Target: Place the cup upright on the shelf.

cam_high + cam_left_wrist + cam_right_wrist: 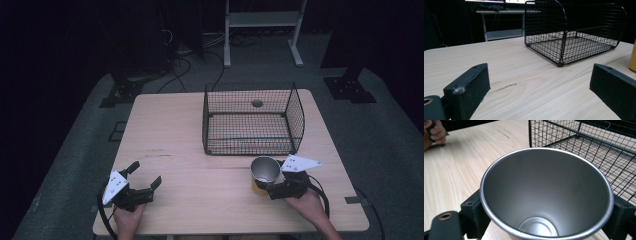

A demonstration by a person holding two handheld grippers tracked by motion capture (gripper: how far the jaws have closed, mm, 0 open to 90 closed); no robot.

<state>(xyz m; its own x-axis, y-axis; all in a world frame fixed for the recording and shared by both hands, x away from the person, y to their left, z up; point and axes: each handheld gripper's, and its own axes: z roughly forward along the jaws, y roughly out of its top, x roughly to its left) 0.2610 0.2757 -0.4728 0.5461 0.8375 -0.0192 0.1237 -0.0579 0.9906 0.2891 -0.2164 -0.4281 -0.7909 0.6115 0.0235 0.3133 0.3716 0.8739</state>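
Two grippers: right gripper (267, 188) clamps yellow steel-lined cup (265, 171), left gripper (145, 176) spread empty; lift level, clear black wire basket (252, 120) rim.

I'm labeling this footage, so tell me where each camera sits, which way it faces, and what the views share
High view: above the person's side, facing forward and down on the table; both hands, left gripper, right gripper.
Left gripper view: low over the tabletop, facing the wire basket; jaws wide apart.
Right gripper view: looks down into the metal cup between its jaws.
All share the basket.
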